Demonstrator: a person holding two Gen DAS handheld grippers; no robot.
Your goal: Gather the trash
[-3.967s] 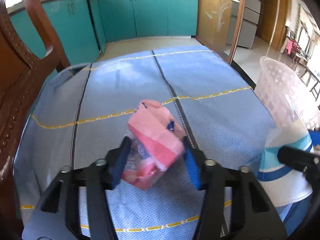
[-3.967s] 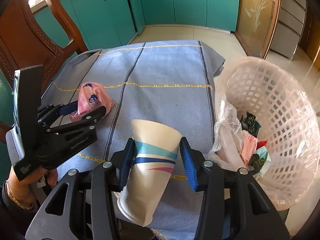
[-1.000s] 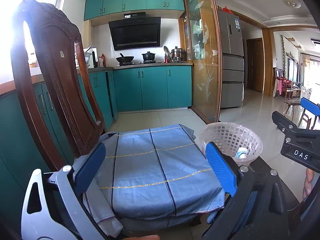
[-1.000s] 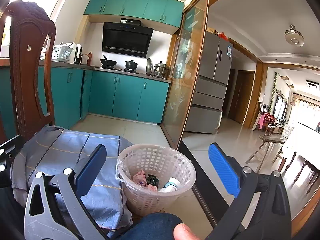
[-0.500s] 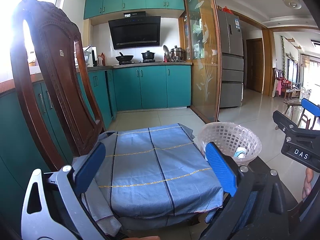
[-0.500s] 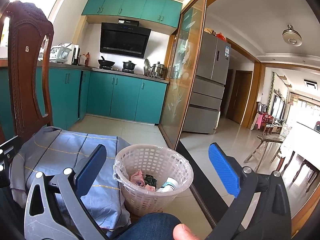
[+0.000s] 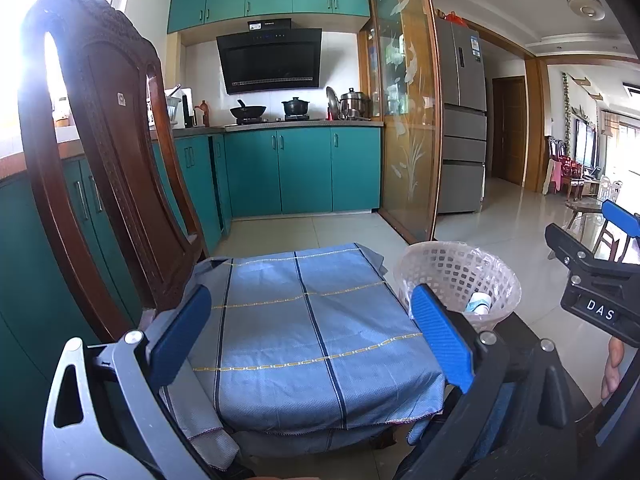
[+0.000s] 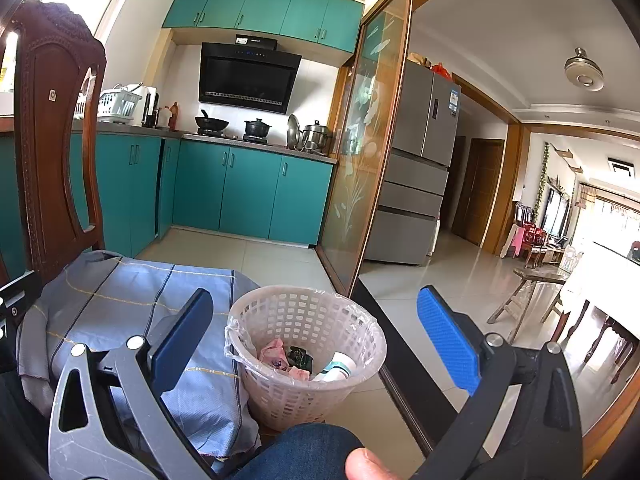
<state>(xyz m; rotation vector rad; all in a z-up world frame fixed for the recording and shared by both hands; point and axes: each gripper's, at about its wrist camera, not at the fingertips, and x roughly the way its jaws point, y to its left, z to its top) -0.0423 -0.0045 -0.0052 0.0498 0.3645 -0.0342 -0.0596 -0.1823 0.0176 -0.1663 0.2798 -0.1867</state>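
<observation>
- The left gripper (image 7: 312,336) and right gripper (image 8: 316,344) both gape wide and hold nothing; four seconds ago they clamped the pink wrapper and paper cup.
- The blue cloth (image 7: 304,320) now lies bare.
- In the white basket (image 8: 308,360) beside it rest the pink wrapper (image 8: 274,356) and paper cup (image 8: 338,366).
</observation>
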